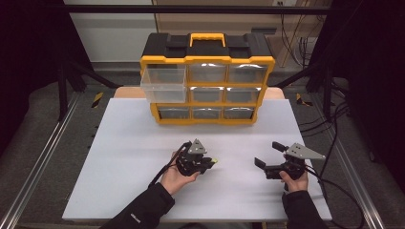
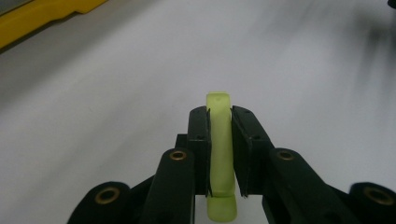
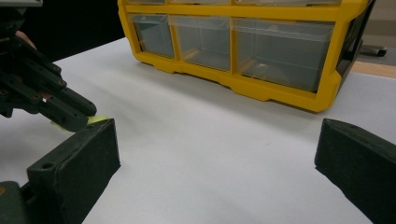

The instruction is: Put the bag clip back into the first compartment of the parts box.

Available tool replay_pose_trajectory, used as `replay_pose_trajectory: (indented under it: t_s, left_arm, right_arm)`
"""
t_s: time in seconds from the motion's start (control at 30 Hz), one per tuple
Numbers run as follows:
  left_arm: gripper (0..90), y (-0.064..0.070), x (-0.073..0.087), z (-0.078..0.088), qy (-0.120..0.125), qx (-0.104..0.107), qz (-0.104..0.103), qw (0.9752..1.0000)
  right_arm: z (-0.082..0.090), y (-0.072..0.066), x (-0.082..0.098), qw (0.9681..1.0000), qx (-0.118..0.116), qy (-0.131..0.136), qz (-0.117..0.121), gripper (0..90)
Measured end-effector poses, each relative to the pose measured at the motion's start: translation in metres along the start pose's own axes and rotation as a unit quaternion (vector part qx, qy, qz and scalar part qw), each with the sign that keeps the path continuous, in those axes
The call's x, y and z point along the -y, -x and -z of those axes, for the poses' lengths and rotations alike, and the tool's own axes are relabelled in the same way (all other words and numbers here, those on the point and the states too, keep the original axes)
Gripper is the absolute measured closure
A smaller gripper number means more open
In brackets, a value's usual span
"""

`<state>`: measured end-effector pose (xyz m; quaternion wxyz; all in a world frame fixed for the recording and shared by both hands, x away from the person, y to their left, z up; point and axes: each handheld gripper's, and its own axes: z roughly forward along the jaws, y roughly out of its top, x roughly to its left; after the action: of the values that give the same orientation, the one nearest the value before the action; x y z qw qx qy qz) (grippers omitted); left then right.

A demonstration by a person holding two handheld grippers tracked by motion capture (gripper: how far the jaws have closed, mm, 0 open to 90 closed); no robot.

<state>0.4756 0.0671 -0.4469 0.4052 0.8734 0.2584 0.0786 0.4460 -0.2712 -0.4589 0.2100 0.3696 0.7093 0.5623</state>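
The thing in my left tongs (image 1: pixel 210 162) is a small yellow-green piece (image 2: pixel 220 140), pale, slightly see-through, flat and narrow w/ a rounded tip. In the left gripper view it stands on edge btwn the two black jaws, tip poking past the ends, other end sticking out below toward the camera. Jaws are narrow, pressed on both its flat sides. From the high view it's just a bright speck at the tong ends, low over the white counter (image 1: pixel 143 138), roughly centre-front.

My left hand (image 1: pixel 175 179) cups the gripper from below, palm up, dark sleeve (image 1: pixel 143 210) coming in from the bottom; tongs aim to my right. My right hand (image 1: pixel 295 181) grips the right tongs (image 1: pixel 266 153) from behind, well apart from the left ones, aimed left and a bit fwd. Right tongs are spread wide, nothing btwn them; in the right gripper view the two jaws sit at opposite edges w/ bare counter in the gap, and the left tongs w/ the green tip show at far left.

At the back of the counter: yellow-black drawer cabinet (image 1: pixel 207 78), 3x3 clear drawers, the top-left drawer (image 1: pixel 164 84) pulled out.
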Motion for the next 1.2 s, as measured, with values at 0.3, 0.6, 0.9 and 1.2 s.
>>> replay_pose_trajectory:
  t_s: [0.3,0.6,0.9,1.2]
  left_arm:
    - [77.6,-0.005,-0.005,0.017,0.016,-0.003,0.008,0.9998]
    - [77.6,-0.008,-0.009,0.030,0.027,-0.014,0.011,0.9995]
    - [77.6,-0.012,-0.011,0.046,0.038,-0.023,0.012,0.9989]
    - [77.6,-0.015,-0.014,0.060,0.051,-0.034,0.012,0.9980]
  right_arm:
    - [0.000,0.000,0.000,1.0000,0.000,-0.001,-0.001,0.4]
    - [0.000,0.000,0.000,1.0000,-0.001,-0.001,0.000,0.4]
    - [0.000,0.000,0.000,1.0000,0.000,-0.002,-0.001,0.4]
    - [-0.001,0.000,0.000,1.0000,0.000,-0.002,-0.001,0.4]
